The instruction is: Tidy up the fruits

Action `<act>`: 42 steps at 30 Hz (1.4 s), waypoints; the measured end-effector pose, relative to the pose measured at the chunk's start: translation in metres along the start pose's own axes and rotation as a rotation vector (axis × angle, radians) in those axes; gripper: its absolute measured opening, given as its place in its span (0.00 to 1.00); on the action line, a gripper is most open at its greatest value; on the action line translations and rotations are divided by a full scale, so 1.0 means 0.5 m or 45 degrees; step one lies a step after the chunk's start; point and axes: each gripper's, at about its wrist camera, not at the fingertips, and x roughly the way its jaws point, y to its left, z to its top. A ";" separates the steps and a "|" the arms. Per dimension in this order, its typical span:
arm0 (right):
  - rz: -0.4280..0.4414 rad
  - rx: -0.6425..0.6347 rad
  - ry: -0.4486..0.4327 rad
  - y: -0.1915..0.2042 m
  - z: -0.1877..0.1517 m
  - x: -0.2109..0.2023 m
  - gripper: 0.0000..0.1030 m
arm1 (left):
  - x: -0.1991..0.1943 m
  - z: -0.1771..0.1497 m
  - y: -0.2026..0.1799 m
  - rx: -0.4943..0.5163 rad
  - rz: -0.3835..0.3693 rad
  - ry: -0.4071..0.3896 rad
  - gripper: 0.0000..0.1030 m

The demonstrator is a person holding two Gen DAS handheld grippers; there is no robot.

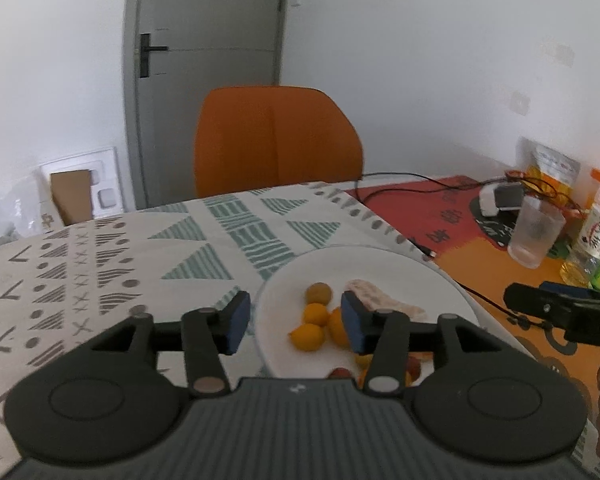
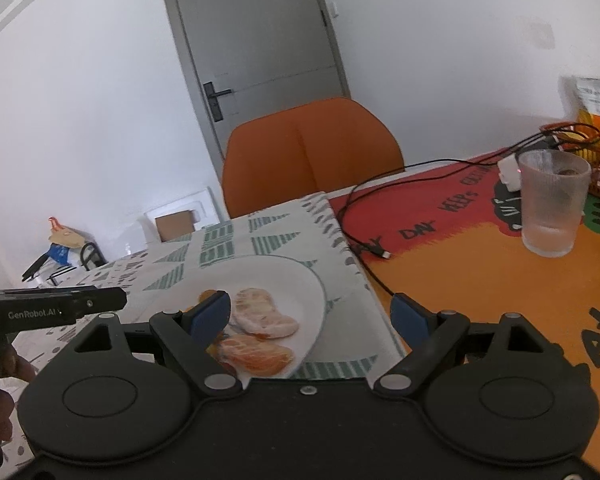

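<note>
A white plate point(image 1: 412, 276) sits on the patterned tablecloth and holds several small yellow-orange fruits point(image 1: 307, 336), a brownish one point(image 1: 318, 293) and peeled tangerine pieces point(image 1: 374, 294). My left gripper point(image 1: 296, 326) is open and empty, hovering over the plate's near left side. In the right wrist view the plate point(image 2: 300, 280) shows two peeled tangerine halves point(image 2: 256, 310). My right gripper point(image 2: 310, 316) is open and empty above the plate's right rim. Each gripper shows at the edge of the other's view.
An orange chair point(image 1: 276, 140) stands behind the table. On the orange-red mat to the right are a clear plastic cup point(image 2: 552, 204), black cables point(image 2: 380, 248), a bottle point(image 1: 598, 224), a snack bag point(image 1: 552, 172) and a white charger point(image 1: 496, 200).
</note>
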 end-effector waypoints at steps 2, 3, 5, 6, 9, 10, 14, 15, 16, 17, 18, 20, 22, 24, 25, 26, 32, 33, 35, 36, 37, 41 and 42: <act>0.011 -0.005 -0.003 0.010 0.001 -0.005 0.85 | -0.014 0.001 0.011 -0.014 0.026 -0.010 0.60; 0.018 -0.008 -0.003 0.015 0.001 -0.006 0.85 | -0.022 0.002 0.016 -0.014 0.038 -0.020 0.64; 0.030 -0.012 -0.007 0.025 0.000 -0.009 0.88 | -0.039 0.002 0.023 -0.008 0.050 -0.045 0.69; 0.038 -0.008 -0.005 0.029 0.000 -0.010 0.89 | -0.045 0.001 0.026 -0.002 0.061 -0.055 0.72; 0.061 0.013 0.006 0.036 0.001 -0.011 0.89 | -0.067 0.000 0.036 0.002 0.087 -0.072 0.76; 0.068 0.016 0.004 0.040 0.002 -0.013 0.90 | -0.075 -0.001 0.043 -0.008 0.091 -0.079 0.76; 0.103 0.022 0.002 0.055 0.003 -0.020 0.94 | -0.104 -0.004 0.063 -0.033 0.139 -0.087 0.82; 0.111 0.026 0.005 0.058 0.003 -0.022 0.95 | -0.114 -0.006 0.067 -0.032 0.153 -0.092 0.82; 0.122 0.031 0.010 0.062 0.004 -0.024 0.95 | -0.123 -0.007 0.070 -0.028 0.165 -0.096 0.82; 0.133 0.036 0.016 0.064 0.005 -0.025 0.95 | -0.132 -0.008 0.073 -0.025 0.174 -0.099 0.82; 0.143 0.041 0.020 0.067 0.006 -0.028 0.96 | -0.142 -0.010 0.077 -0.025 0.184 -0.102 0.83; 0.147 0.032 0.015 0.077 0.007 -0.036 1.00 | -0.160 -0.013 0.085 -0.033 0.208 -0.101 0.84; 0.145 0.006 0.010 0.091 0.009 -0.042 1.00 | -0.180 -0.018 0.096 -0.046 0.241 -0.109 0.86; 0.164 0.006 0.024 0.102 0.011 -0.045 1.00 | -0.198 -0.022 0.105 -0.056 0.267 -0.119 0.89; 0.190 0.019 0.037 0.105 0.013 -0.045 1.00 | -0.208 -0.024 0.110 -0.058 0.280 -0.123 0.90; 0.212 0.035 0.048 0.107 0.016 -0.046 1.00 | -0.216 -0.026 0.114 -0.056 0.293 -0.122 0.90; 0.239 0.005 0.055 0.140 0.019 -0.058 1.00 | -0.272 -0.029 0.138 -0.075 0.339 -0.144 0.96; 0.246 0.004 0.054 0.145 0.020 -0.060 1.00 | -0.279 -0.029 0.142 -0.083 0.347 -0.143 0.96; 0.249 -0.005 0.049 0.157 0.022 -0.066 1.00 | -0.294 -0.028 0.151 -0.097 0.352 -0.137 0.97; 0.244 -0.008 0.044 0.162 0.022 -0.068 1.00 | -0.300 -0.029 0.154 -0.100 0.347 -0.137 0.97; 0.236 -0.010 0.044 0.169 0.023 -0.069 1.00 | -0.306 -0.030 0.157 -0.103 0.344 -0.139 0.98; 0.220 -0.027 0.048 0.195 0.024 -0.076 1.00 | -0.323 -0.035 0.172 -0.129 0.358 -0.130 1.00; 0.230 -0.035 0.053 0.202 0.023 -0.077 1.00 | -0.327 -0.037 0.177 -0.141 0.356 -0.130 1.00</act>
